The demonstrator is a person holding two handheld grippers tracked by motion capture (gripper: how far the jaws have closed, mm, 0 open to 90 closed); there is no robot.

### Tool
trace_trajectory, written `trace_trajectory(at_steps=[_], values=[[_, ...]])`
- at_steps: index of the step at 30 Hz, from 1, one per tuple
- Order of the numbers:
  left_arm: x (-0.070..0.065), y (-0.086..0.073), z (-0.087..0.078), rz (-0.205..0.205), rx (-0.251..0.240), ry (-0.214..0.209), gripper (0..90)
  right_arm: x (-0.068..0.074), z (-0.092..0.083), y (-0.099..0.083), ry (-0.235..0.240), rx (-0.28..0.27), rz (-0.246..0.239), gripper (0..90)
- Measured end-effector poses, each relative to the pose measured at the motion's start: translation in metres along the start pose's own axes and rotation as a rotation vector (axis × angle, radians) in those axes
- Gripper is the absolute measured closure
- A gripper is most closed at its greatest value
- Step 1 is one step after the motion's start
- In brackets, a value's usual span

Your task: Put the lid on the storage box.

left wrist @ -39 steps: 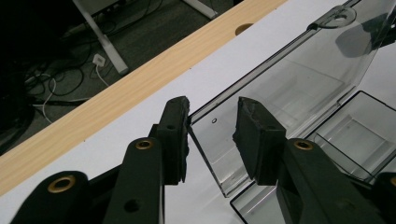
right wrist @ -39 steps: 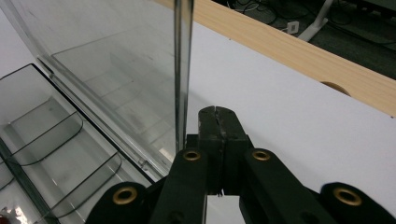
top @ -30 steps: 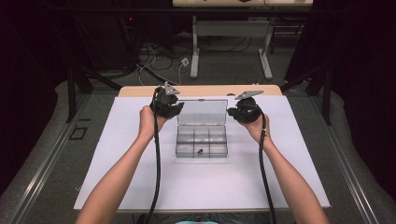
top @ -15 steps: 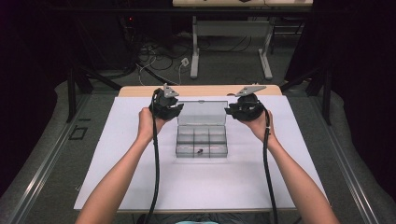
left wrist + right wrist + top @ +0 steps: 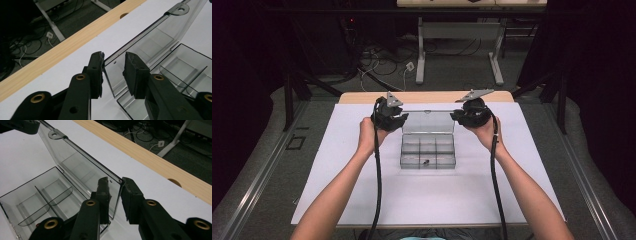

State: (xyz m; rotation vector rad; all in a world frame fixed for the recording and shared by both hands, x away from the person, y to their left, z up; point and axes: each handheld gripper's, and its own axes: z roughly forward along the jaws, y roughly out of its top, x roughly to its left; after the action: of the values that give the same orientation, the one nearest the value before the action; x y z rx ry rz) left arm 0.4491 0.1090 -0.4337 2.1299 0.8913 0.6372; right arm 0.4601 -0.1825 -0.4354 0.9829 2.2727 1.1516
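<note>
A clear plastic compartment box (image 5: 427,150) sits mid-table on the white sheet, its lid (image 5: 428,121) standing raised at the back. My left gripper (image 5: 401,118) is at the lid's upper left corner. In the left gripper view the lid (image 5: 150,42) edge rests against one pad, with a gap to the other, so the left gripper (image 5: 114,62) is open. My right gripper (image 5: 457,116) is at the upper right corner. Its jaws have just been closing around the lid (image 5: 82,167) corner, which touches one pad only; the right gripper (image 5: 115,186) is open. A small dark item (image 5: 425,161) lies in a front compartment.
The white sheet (image 5: 362,200) covers the table, with a wooden strip (image 5: 427,96) and its hole (image 5: 174,181) along the far edge. Beyond it are floor cables (image 5: 382,60) and a white table frame (image 5: 422,55). A black cable (image 5: 377,190) trails from each gripper toward the person.
The right gripper has risen slightly at the lid's right corner. The left gripper has stayed where it was, and the lid is still raised.
</note>
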Motion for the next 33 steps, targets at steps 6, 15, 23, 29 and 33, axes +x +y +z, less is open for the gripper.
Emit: trace_trajectory(at_steps=[6,15,23,29,33], values=[[-0.001,-0.002,-0.003,-0.005,-0.008,-0.015,66.9,0.006,-0.004,-0.002,-0.019,0.011,-0.022,78.1],[-0.005,-0.007,-0.009,0.026,0.002,-0.027,66.2,0.012,-0.008,-0.006,-0.024,0.020,-0.042,78.7],[-0.015,-0.016,-0.017,0.026,-0.018,-0.041,66.5,0.022,-0.014,-0.013,-0.027,0.029,-0.081,77.9],[-0.022,-0.021,-0.021,0.051,-0.010,-0.040,66.2,0.030,-0.018,-0.021,-0.045,0.018,-0.125,77.7],[-0.024,-0.025,-0.023,0.075,-0.009,-0.036,66.0,0.034,-0.022,-0.024,-0.049,0.008,-0.145,77.8]])
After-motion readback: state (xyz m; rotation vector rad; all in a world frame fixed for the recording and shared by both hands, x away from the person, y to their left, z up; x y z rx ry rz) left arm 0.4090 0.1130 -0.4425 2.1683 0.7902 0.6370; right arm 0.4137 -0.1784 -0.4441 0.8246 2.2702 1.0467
